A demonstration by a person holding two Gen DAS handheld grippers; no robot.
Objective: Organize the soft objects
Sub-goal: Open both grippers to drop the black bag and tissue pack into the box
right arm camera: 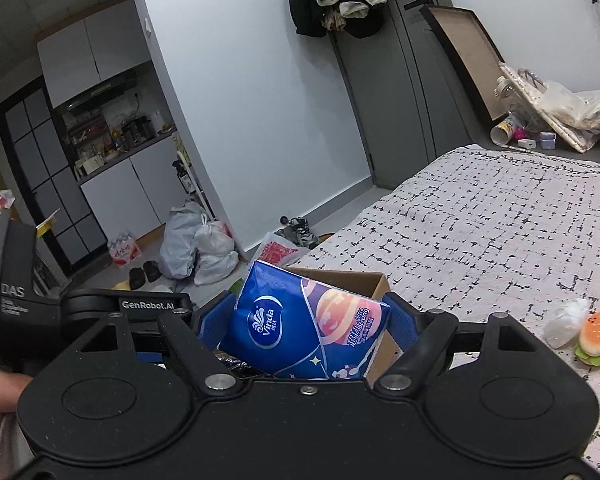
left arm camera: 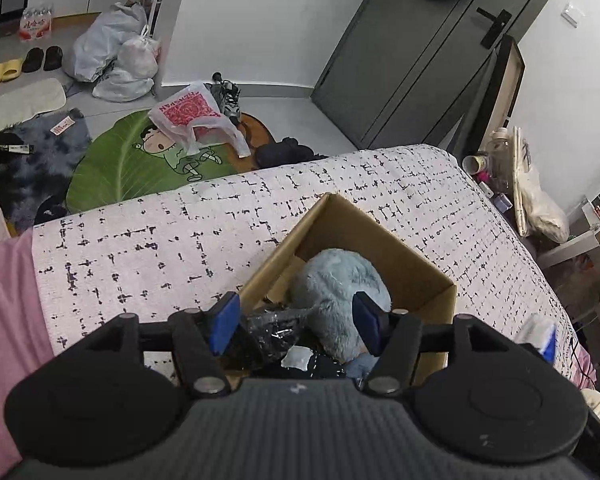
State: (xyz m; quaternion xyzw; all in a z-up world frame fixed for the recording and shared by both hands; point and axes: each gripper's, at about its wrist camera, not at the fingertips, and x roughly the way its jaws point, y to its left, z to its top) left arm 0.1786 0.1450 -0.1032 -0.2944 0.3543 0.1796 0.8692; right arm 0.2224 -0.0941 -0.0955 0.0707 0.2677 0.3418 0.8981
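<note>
An open cardboard box [left arm camera: 380,236] stands on the bed, and a light blue plush toy [left arm camera: 340,284] lies inside it beside a black shiny bag [left arm camera: 276,332]. My left gripper [left arm camera: 296,320] hovers over the box with its blue pads apart. The plush sits below and between them, and neither pad presses on it. My right gripper [right arm camera: 306,320] is shut on a blue Vinda tissue pack [right arm camera: 300,320], held just above the near side of the box [right arm camera: 374,280]. A small burger plush [right arm camera: 598,338] and a white crumpled soft item [right arm camera: 566,322] lie on the bed to the right.
The bed has a white cover with black marks [left arm camera: 180,240]. On the floor past its far edge are a green leaf mat [left arm camera: 112,168], plastic bags [left arm camera: 116,52], shoes and slippers. A cluttered side table [right arm camera: 540,136] stands by the grey door.
</note>
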